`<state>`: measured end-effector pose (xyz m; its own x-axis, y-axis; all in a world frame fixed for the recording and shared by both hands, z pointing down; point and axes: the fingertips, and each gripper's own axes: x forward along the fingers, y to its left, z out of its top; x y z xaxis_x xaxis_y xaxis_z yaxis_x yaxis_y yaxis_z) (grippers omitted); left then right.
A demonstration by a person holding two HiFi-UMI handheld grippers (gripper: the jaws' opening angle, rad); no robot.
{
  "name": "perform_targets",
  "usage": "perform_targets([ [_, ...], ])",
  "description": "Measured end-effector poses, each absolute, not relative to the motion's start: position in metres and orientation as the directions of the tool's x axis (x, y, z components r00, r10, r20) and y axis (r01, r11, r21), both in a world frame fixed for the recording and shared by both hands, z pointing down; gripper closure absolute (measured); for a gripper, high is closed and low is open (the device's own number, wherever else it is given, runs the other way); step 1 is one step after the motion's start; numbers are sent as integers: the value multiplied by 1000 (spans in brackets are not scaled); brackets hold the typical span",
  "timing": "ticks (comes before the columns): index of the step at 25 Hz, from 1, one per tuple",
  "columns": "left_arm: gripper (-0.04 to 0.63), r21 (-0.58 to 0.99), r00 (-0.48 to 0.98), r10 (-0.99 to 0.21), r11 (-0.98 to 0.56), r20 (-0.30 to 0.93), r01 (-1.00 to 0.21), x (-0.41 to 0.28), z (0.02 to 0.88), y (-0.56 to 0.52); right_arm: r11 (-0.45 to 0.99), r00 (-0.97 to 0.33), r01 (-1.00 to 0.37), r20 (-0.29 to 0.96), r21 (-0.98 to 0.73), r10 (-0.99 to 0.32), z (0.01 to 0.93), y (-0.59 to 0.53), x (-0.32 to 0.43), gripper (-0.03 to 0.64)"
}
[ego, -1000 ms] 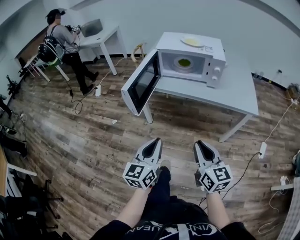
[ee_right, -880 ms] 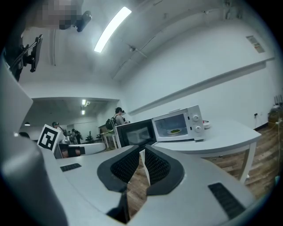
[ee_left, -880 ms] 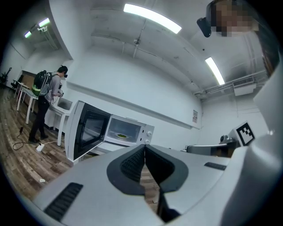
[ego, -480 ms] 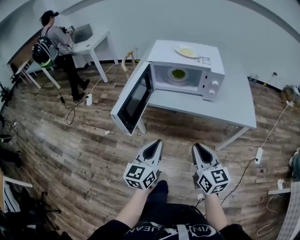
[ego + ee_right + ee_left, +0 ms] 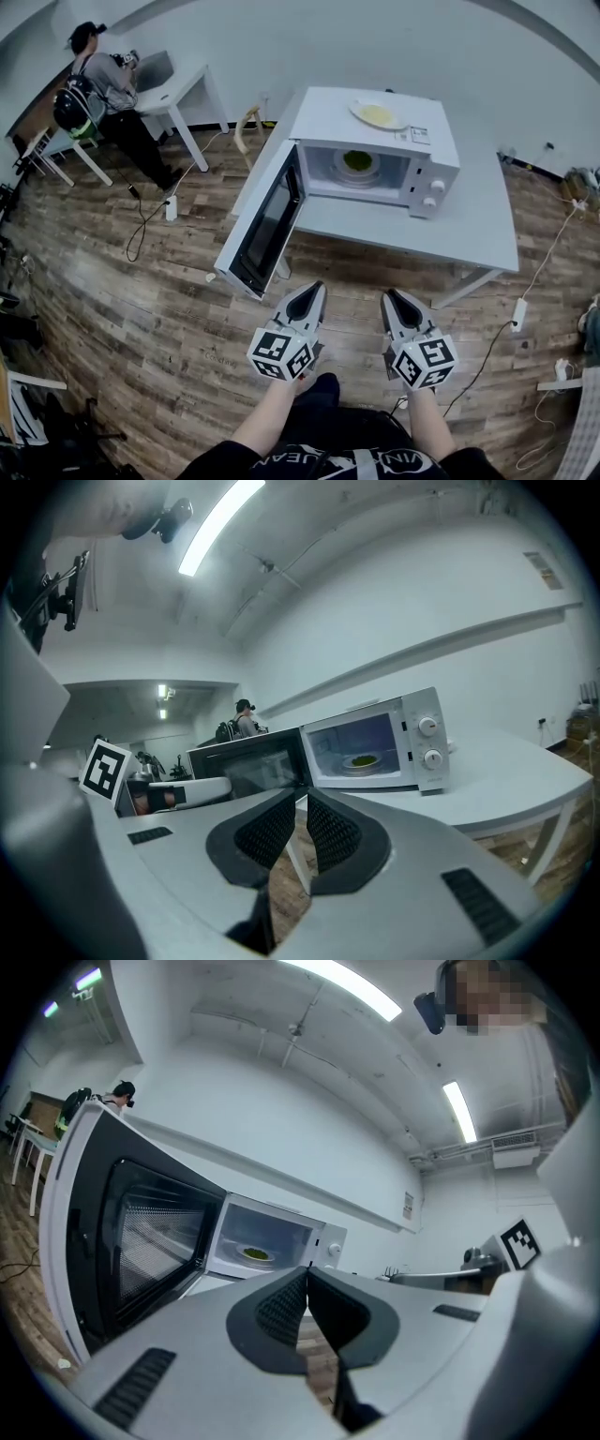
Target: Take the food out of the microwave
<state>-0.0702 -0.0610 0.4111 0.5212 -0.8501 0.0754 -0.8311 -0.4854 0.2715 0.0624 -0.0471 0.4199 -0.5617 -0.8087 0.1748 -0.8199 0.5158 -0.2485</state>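
A white microwave (image 5: 412, 155) stands on a grey table (image 5: 469, 220) with its door (image 5: 262, 225) swung wide open to the left. Inside, green food (image 5: 357, 160) lies on a plate on the turntable; it also shows as the food (image 5: 255, 1253) in the left gripper view and the food (image 5: 361, 759) in the right gripper view. My left gripper (image 5: 315, 285) and right gripper (image 5: 389, 293) hover side by side over the floor, short of the table, both shut and empty. The left gripper (image 5: 307, 1270) points level at the door's hinge side. The right gripper (image 5: 305, 797) points at the door edge.
A plate with yellowish food (image 5: 378, 114) rests on top of the microwave. The open door juts out past the table's left front corner. A person (image 5: 94, 89) works at a white desk (image 5: 178, 84) at the back left. Cables and a power strip (image 5: 521, 314) lie on the wood floor.
Both grippers have moved forward toward the microwave, which now looks larger and nearer. Their jaws have stayed shut.
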Motion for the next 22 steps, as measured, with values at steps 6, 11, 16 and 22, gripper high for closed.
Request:
perform_targets([
  [6,586,284,548,-833,-508,79,-813,-74,415,-97,497,-544,-832,186,-247,-818,422,-79,53,561],
  [11,586,288,585,-807,-542,85,-790,-72,423,-118,481,-525,-845,198,-231,-827,428,-96,48,561],
  [16,586,303,595,-798,-546,95,-781,-74,435,-127,479,-523,-849,227,-223,-821,441,-100,41,561],
  [22,586,315,613,-784,-560,98,-767,-64,442,-136,480,-517,-854,239,-198,-822,442,-108,44,561],
])
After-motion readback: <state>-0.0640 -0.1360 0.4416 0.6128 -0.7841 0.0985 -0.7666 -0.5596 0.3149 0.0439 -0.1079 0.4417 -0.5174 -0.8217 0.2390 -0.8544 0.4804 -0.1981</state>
